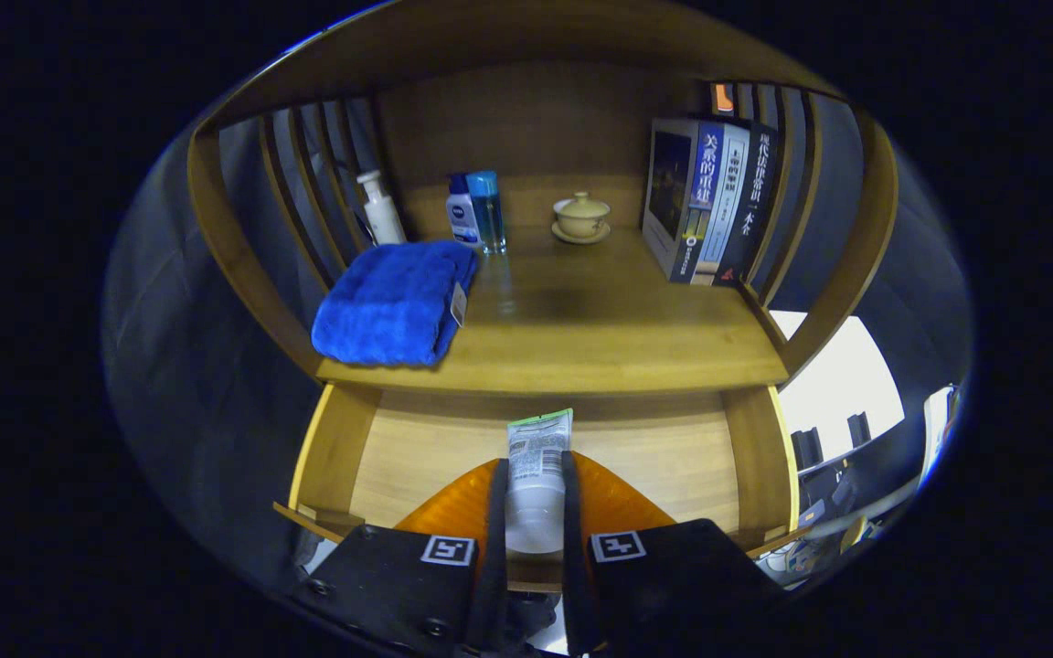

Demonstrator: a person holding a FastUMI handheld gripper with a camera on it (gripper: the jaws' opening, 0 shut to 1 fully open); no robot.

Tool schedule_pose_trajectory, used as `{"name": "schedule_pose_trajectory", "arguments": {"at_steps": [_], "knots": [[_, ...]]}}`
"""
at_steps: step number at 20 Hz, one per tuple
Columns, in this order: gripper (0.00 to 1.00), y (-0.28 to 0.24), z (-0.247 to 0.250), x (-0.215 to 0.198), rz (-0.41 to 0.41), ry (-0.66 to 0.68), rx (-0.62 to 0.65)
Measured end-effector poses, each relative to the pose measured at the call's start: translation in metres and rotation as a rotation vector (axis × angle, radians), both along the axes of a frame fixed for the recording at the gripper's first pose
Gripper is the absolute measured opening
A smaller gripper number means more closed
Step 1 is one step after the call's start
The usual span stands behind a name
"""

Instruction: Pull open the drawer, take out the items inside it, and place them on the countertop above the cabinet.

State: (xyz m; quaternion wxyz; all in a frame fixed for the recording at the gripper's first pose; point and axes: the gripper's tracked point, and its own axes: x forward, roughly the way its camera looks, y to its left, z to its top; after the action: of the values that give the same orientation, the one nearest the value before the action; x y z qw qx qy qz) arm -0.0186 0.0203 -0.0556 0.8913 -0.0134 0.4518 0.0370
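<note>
- Gripper is clamping a white squeeze tube, both fingers pressing on its sides, so I'm holding it firmly, crimped end pointing ahead and the rounded cap end toward me.
- I'm gripping the tube low on its body, which is keeping it steady and in line with the fingers for the carry.
- Open drawer is sitting pulled out directly under the tube; its wooden floor is showing on both sides of the fingers with no other item I can make out, though the part under the gripper is hidden.
- I'm judging the tube as just lifted clear of the drawer and not yet over the countertop, which lies just beyond and above the drawer's far edge.
- Countertop is already carrying things: a folded blue towel at the near left corner, a pump bottle and two small blue bottles behind it, a lidded cup on a saucer mid-back, books standing at the right.
- Bare wood between towel and books looks like the sensible drop spot, so I'm aiming forward and centre.
- Risk: the tube is soft, so a hard squeeze may be deforming it; also the crimped end could catch the counter lip going up.
</note>
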Motion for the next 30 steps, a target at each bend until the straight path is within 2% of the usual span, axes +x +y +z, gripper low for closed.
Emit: {"name": "schedule_pose_trajectory", "arguments": {"at_steps": [7, 14, 16, 18, 21, 26, 27, 30], "knots": [[0.33, 0.008, 0.031, 0.05, -0.028, -0.148, 0.038], [0.32, 0.023, 0.007, 0.118, -0.076, -0.245, 0.086], [0.32, 0.019, 0.01, 0.149, -0.123, -0.32, 0.088], [0.09, 0.008, 0.01, 0.174, -0.152, -0.399, 0.044], [0.09, 0.02, -0.015, 0.171, -0.138, -0.335, 0.068], [0.09, 0.016, -0.018, 0.169, -0.088, -0.38, 0.028], [0.11, 0.015, -0.014, 0.165, -0.082, -0.39, 0.023], [0.57, 0.012, -0.005, 0.152, -0.052, -0.437, 0.006]]}}
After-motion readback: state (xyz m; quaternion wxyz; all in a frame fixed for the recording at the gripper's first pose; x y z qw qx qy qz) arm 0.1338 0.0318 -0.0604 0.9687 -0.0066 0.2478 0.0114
